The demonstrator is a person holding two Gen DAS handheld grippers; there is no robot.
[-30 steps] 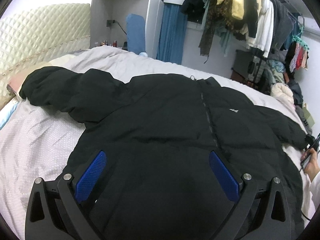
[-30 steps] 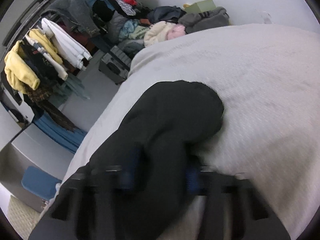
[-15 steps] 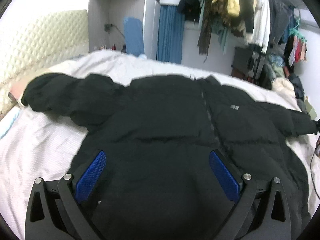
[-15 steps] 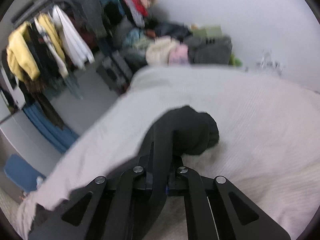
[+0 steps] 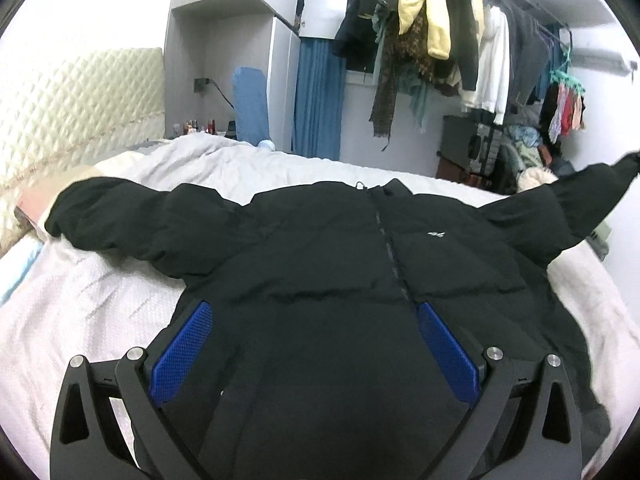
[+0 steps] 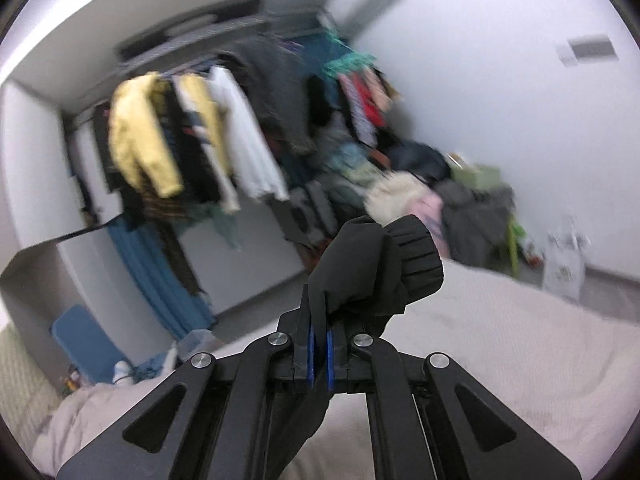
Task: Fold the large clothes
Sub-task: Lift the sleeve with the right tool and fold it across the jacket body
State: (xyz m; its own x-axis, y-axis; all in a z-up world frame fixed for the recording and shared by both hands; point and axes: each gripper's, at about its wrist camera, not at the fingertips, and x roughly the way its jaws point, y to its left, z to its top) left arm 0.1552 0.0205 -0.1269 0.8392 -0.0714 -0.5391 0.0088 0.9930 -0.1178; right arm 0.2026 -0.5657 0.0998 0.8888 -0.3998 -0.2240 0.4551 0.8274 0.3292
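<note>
- Right gripper (image 6: 319, 350): blue pads pressed nearly together, pinching a thin fold of the black puffy quilted jacket (image 5: 340, 280) just behind the ribbed knit cuff (image 6: 416, 264), which bunches above the fingers, clear of the bed.
- Left gripper (image 5: 310, 344): blue pads spread wide, holding nothing; it hangs over the jacket's lower front, near the bed's near edge. Whether the fingers brush the fabric I cannot tell.
- Jacket: front up, zip closed, across the middle of the pale textured bedspread (image 5: 100, 304), collar toward the far edge.
- Sleeves: the sleeve in the right gripper's grasp (image 5: 576, 204) rises off the bed's right edge; the other sleeve (image 5: 132, 220) lies flat, reaching toward the left edge by the quilted cream headboard (image 5: 60, 120).
- Handling, as a judgement: soft, bulky and springy, light for its size, likely with a slick shell. Folds will probably puff back open and want pressing down.
- Where to hold: the cuff or a seam gives firmer purchase than padded panels; a shallow pinch on the shell could slip.
- Next, I reckon: carry the lifted sleeve across the chest, then take the far sleeve with the left.
- Beyond the bed: blue curtain (image 5: 318, 96) and a crowded rail of hanging clothes (image 5: 432, 40).
</note>
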